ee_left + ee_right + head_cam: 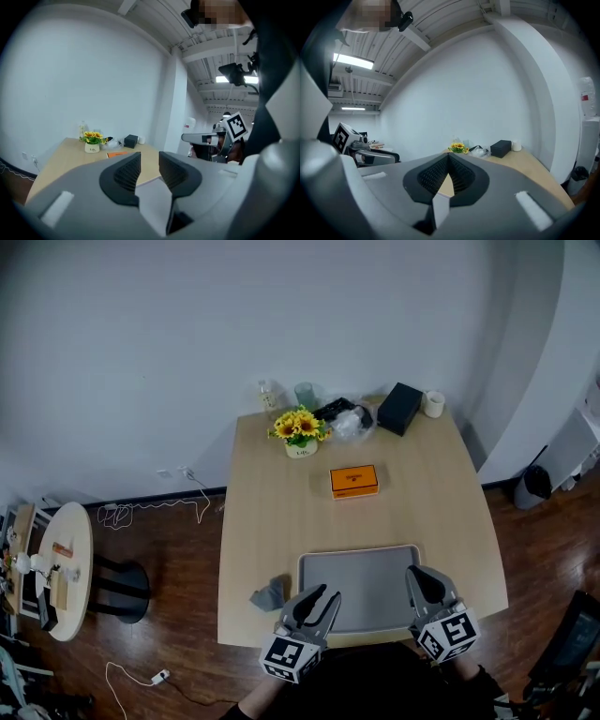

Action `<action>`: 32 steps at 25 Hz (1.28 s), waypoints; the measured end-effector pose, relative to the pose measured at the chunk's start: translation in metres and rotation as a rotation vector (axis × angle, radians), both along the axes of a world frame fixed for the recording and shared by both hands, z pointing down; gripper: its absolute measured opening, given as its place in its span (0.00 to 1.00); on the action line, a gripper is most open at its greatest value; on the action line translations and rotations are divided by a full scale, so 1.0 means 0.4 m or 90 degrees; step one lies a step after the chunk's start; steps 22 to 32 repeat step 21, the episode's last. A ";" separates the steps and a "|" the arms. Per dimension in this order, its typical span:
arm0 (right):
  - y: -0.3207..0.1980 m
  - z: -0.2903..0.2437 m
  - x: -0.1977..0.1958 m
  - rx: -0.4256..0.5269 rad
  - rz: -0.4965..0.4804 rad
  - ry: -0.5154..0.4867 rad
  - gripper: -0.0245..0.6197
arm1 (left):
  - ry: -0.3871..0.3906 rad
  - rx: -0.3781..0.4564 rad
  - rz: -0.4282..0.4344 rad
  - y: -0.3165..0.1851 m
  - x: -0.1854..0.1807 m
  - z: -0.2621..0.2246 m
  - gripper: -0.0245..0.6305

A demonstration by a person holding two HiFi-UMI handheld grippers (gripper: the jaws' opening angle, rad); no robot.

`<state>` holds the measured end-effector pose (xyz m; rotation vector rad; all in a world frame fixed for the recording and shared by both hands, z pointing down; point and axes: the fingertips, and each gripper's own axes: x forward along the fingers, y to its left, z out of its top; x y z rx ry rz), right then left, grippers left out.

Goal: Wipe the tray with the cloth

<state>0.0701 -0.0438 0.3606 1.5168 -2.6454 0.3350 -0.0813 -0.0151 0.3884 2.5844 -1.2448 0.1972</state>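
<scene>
A grey rectangular tray (pixel 361 559) lies at the near edge of the wooden table (pixel 272 512). Left of it, near the table's front left corner, sits a crumpled grey cloth (pixel 269 594). My left gripper (pixel 323 599) hovers over the tray's near left corner, just right of the cloth and apart from it. In the left gripper view, my left gripper (pixel 150 161) shows a clear gap between its jaws with nothing in it. My right gripper (pixel 427 583) is over the tray's near right corner. In the right gripper view, my right gripper (pixel 448 158) has its pads meeting at the tips, empty.
An orange box (pixel 354 481) lies mid-table. At the far edge stand a sunflower pot (pixel 300 432), a black box (pixel 400 408), a white cup (pixel 433 403), a plastic bag and bottles. A small round side table (pixel 70 549) and a black stool (pixel 122 589) stand left on the floor.
</scene>
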 end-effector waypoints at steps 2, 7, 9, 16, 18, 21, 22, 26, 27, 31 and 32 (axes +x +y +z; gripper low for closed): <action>0.002 0.001 0.007 -0.002 0.002 0.001 0.04 | -0.007 -0.007 0.003 0.000 0.000 0.013 0.19; 0.000 0.006 0.017 -0.005 0.008 -0.001 0.04 | -0.002 -0.012 -0.009 -0.011 -0.007 0.015 0.18; 0.000 0.008 0.019 -0.006 0.009 -0.001 0.04 | -0.001 -0.010 -0.012 -0.016 -0.009 0.014 0.18; 0.011 0.008 0.015 -0.007 0.010 -0.001 0.04 | -0.004 -0.011 -0.011 -0.003 -0.015 0.016 0.18; 0.014 0.009 0.013 -0.008 0.011 -0.003 0.04 | 0.003 -0.016 -0.015 0.000 -0.020 0.017 0.17; 0.019 0.009 0.007 -0.010 0.012 -0.005 0.04 | 0.018 -0.026 -0.022 0.005 -0.030 0.018 0.17; 0.019 0.009 0.007 -0.010 0.012 -0.005 0.04 | 0.018 -0.026 -0.022 0.005 -0.030 0.018 0.17; 0.019 0.009 0.007 -0.010 0.012 -0.005 0.04 | 0.018 -0.026 -0.022 0.005 -0.030 0.018 0.17; 0.019 0.009 0.007 -0.010 0.012 -0.005 0.04 | 0.018 -0.026 -0.022 0.005 -0.030 0.018 0.17; 0.019 0.009 0.007 -0.010 0.012 -0.005 0.04 | 0.018 -0.026 -0.022 0.005 -0.030 0.018 0.17; 0.019 0.009 0.007 -0.010 0.012 -0.005 0.04 | 0.018 -0.026 -0.022 0.005 -0.030 0.018 0.17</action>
